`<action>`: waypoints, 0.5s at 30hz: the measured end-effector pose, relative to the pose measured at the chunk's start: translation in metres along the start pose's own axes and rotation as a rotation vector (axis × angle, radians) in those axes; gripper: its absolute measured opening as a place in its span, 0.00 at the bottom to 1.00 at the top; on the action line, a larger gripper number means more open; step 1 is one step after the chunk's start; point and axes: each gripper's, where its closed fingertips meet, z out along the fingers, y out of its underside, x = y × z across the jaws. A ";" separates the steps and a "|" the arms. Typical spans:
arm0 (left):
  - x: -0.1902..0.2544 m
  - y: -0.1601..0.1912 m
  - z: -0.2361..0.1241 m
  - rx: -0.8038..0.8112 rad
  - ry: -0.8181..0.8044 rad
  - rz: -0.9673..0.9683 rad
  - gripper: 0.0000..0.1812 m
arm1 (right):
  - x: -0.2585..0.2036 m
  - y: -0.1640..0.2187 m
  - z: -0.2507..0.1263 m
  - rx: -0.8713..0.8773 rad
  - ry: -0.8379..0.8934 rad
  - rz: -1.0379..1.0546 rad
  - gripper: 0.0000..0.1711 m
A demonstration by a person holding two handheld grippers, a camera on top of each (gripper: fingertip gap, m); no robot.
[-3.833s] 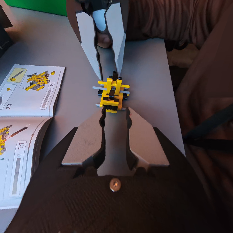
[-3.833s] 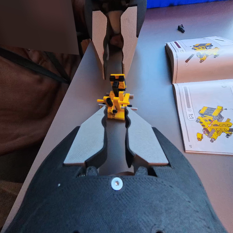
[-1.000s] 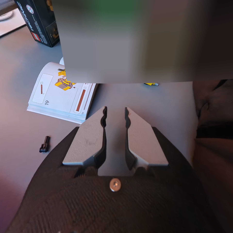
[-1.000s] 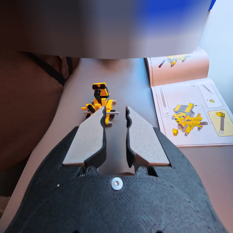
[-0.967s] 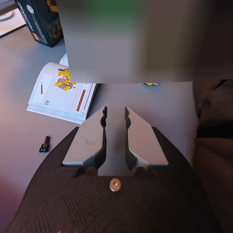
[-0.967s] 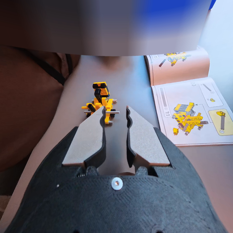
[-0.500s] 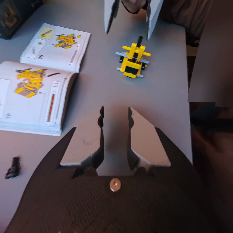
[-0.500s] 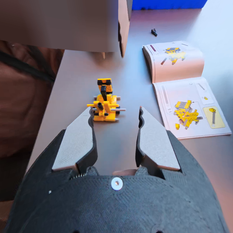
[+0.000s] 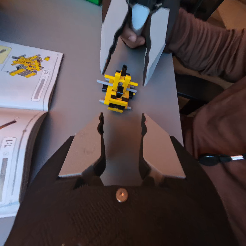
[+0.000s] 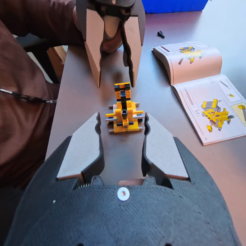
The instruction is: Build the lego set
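Observation:
A small yellow and black lego model [image 9: 117, 91] with grey axles stands on the grey table, near its edge. My left gripper [image 9: 121, 119] is open and empty, its tips just short of the model's near end. My right gripper [image 10: 121, 115] is open, and its fingertips [image 10: 97, 117] flank the model [image 10: 124, 115] on both sides with small gaps. The two grippers face each other across the model. The right gripper shows at the top of the left wrist view [image 9: 123, 78], and the left gripper at the top of the right wrist view [image 10: 115, 85].
An open instruction booklet [image 9: 26, 79] lies beside the model; it also shows in the right wrist view [image 10: 213, 113]. A small black piece [image 10: 161, 34] lies beyond it, before a blue box [image 10: 173, 6]. The table edge [image 9: 177, 106] runs close to the model, with a brown sleeve [image 9: 213, 126] past it.
Both grippers have opened wider and closed in on the model from opposite ends. The right fingertips now sit on either side of it. The model has not moved.

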 end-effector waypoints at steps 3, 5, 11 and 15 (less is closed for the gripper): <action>-0.007 -0.009 -0.005 0.049 -0.020 0.022 0.25 | 0.000 0.003 0.006 -0.038 0.012 -0.013 0.33; -0.011 -0.007 -0.004 0.032 -0.031 0.047 0.21 | 0.000 0.003 0.005 -0.033 0.007 -0.008 0.31; -0.003 -0.008 0.010 -0.025 0.004 0.133 0.17 | -0.002 0.004 0.004 -0.033 -0.019 0.000 0.24; -0.005 -0.012 0.020 -0.048 -0.021 0.183 0.14 | -0.003 0.004 0.004 -0.036 -0.033 0.000 0.24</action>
